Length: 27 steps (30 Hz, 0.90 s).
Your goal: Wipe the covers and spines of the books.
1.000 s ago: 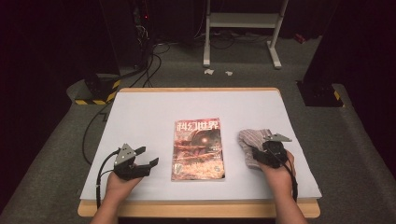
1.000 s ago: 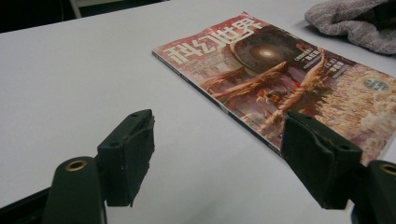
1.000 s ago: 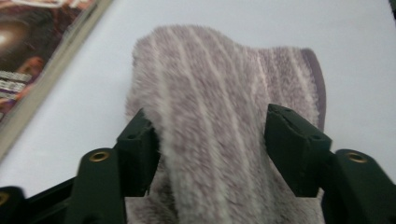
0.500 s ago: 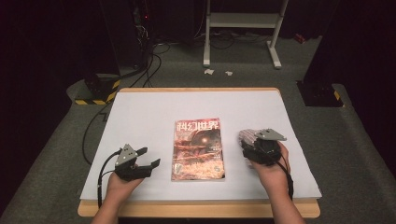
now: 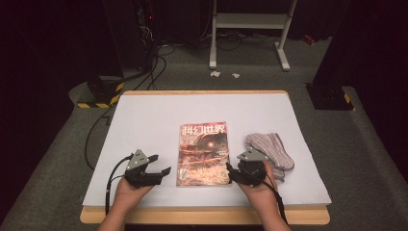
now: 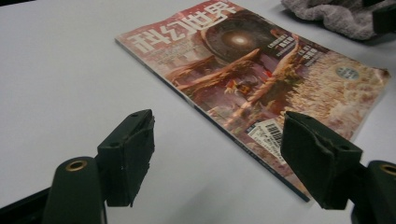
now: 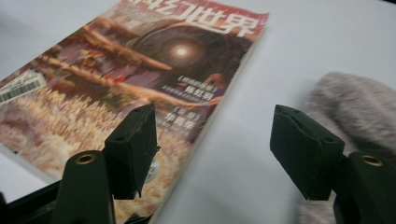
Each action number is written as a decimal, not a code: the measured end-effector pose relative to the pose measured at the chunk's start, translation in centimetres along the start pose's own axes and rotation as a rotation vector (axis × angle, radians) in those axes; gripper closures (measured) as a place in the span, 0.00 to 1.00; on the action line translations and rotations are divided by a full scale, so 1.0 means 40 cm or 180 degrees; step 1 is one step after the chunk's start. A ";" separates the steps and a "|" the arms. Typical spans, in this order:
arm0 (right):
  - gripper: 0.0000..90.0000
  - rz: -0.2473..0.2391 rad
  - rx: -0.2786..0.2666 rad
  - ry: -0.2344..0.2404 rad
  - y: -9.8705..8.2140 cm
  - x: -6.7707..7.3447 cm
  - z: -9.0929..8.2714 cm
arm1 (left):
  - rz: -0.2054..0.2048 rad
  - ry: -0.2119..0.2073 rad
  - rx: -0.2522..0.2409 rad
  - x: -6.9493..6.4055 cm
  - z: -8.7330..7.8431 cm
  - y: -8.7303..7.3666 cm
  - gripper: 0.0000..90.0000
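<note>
One magazine (image 5: 203, 153), one cloth (image 5: 269, 149) and two grippers were counted on one table (image 5: 154, 115).

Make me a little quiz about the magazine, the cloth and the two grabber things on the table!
1. True or false: the magazine lies closed, cover up, on the white table.
2. What lies just right of the magazine? A) a cup B) a striped cloth C) a pen
3. Fill in: the jaws of the left gripper and the right gripper are both ____, with nothing held.

Key: 1 true. 2 B. 3 open; the right gripper's jaws have just been opening, with nothing between them.
</note>
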State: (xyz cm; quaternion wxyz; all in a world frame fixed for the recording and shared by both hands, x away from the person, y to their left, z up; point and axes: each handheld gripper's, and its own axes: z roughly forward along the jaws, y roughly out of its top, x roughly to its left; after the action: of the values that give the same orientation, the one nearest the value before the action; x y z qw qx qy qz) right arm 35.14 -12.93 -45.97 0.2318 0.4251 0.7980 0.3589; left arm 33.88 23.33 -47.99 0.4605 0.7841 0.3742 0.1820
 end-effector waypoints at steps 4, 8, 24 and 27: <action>0.36 -0.0003 0.0031 0.0092 -0.013 0.019 0.017 | 0.0018 -0.0019 0.0066 -0.016 0.013 0.009 0.28; 0.37 -0.0065 0.0047 0.0170 -0.018 0.035 0.033 | -0.0030 0.0001 0.0141 -0.035 0.036 0.020 0.28; 0.39 0.0022 0.0094 0.0490 -0.050 0.028 0.066 | -0.0207 0.0153 0.0804 -0.089 0.132 0.030 0.25; 0.39 0.0026 0.0128 0.0527 -0.052 0.034 0.073 | -0.0212 0.0150 0.0846 -0.089 0.145 0.029 0.25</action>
State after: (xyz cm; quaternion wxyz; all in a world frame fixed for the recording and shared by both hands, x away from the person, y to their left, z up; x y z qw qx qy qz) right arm 35.32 -11.47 -49.53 0.1549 0.4018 0.8197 0.3777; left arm 35.69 16.91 -49.74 0.3495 0.8208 0.4316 0.1337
